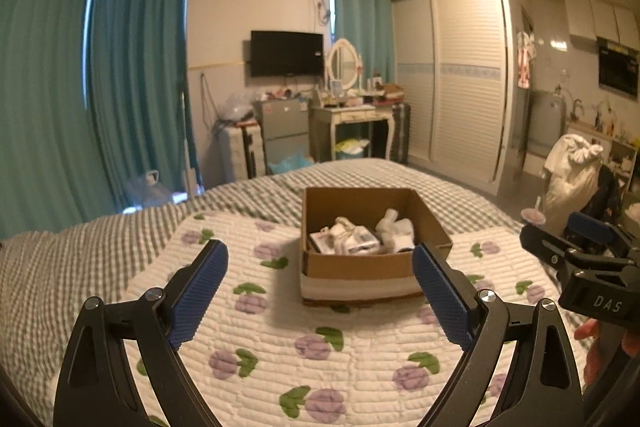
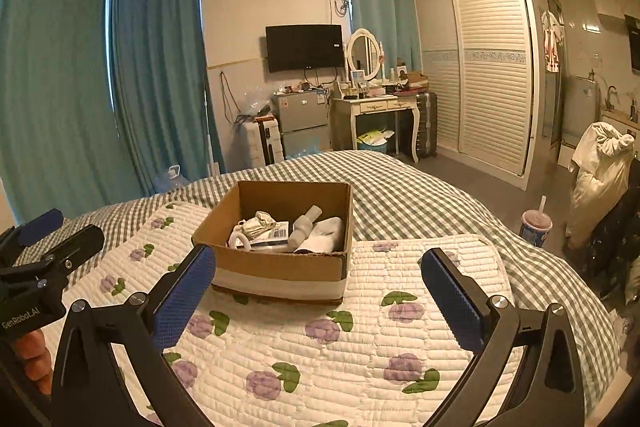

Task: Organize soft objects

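A brown cardboard box [image 1: 316, 267] [image 2: 280, 263] stands on a white quilt with purple flowers [image 1: 280, 347] [image 2: 340, 347] on the bed. Inside lie white and grey rolled socks [image 1: 394, 229] [image 2: 320, 231] and a pale bundle with a packet [image 1: 346, 239] [image 2: 260, 227]. My left gripper [image 1: 320, 283] is open and empty, held above the quilt just short of the box. My right gripper [image 2: 316, 287] is open and empty, in front of the box's near right corner. Each gripper shows at the other view's edge.
A green checked bedspread [image 2: 400, 195] covers the bed beyond the quilt. A drink cup with a straw [image 2: 536, 227] stands at the bed's right. White clothes hang over a chair [image 2: 600, 167]. A dresser, a small fridge and a wardrobe line the far wall.
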Demonstrator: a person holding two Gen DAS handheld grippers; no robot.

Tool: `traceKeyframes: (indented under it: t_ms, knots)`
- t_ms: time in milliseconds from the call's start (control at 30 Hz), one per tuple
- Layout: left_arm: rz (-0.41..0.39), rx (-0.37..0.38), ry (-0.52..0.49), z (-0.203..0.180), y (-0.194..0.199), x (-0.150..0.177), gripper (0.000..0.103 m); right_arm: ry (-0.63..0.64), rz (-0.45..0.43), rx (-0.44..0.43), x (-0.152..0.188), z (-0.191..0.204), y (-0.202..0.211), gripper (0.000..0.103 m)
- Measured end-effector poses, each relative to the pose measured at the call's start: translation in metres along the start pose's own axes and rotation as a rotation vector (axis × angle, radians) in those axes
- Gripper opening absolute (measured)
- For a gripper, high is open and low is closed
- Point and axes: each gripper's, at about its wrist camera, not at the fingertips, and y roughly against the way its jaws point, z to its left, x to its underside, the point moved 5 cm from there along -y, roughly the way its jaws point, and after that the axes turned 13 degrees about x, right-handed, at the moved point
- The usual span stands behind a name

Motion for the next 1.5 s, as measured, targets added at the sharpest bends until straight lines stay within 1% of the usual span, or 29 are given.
traceKeyframes:
  t_ms: [333, 967, 1167, 1500]
  knots:
    - [0.019, 0.023, 0.011, 0.0, -0.005, 0.002, 0.095, 0.008, 0.002, -0.003, 0.0, 0.006, 0.005, 0.103]
    - [0.023, 0.022, 0.016, 0.002, -0.004, 0.001, 0.095, 0.009, 0.004, 0.004, -0.003, 0.004, 0.01, 0.103]
    - [0.018, 0.025, -0.001, 0.0, -0.004, 0.001, 0.095, 0.011, 0.003, 0.007, -0.004, 0.003, 0.011, 0.103]
    - [0.028, 0.027, -0.003, 0.002, -0.006, 0.004, 0.095, 0.003, 0.006, 0.005, -0.004, 0.002, 0.012, 0.103]
